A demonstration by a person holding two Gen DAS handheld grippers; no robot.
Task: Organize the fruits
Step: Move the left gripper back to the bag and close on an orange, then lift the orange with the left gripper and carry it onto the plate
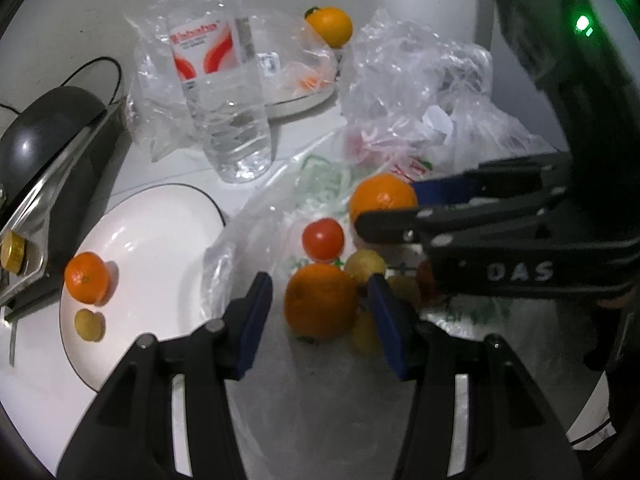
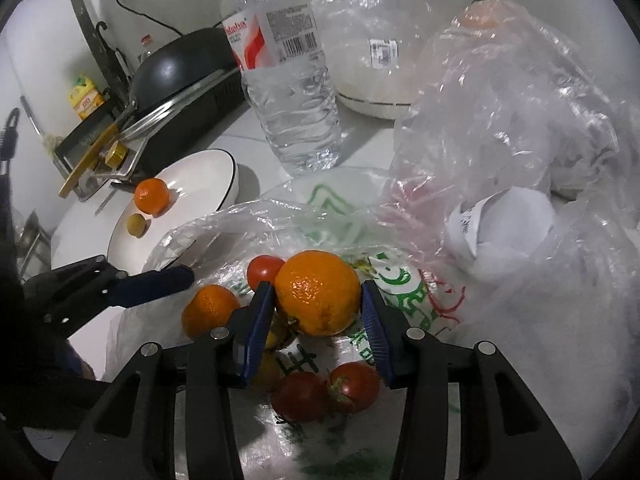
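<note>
Left gripper [image 1: 318, 284] tilts steeply down over the printed plastic bag [image 1: 280, 216], jaws apart and released; the near orange [image 1: 320, 300] sits between its pads, with a gap showing on the 9 o'clock side. Right gripper [image 2: 316, 288] enters the left view from 3 o'clock, likewise tilted down, straddling the larger orange [image 2: 318, 292]; its pads lie right at the fruit's sides, but I cannot tell whether they press. Four oranges in all: these two; the plate orange [image 1: 86, 278] on the white plate [image 1: 160, 248] at 9 o'clock; the far orange [image 1: 330, 26] at 12 o'clock. Three red tomatoes [image 2: 298, 396] lie on the bag; one water bottle [image 1: 224, 92] stands beyond.
</note>
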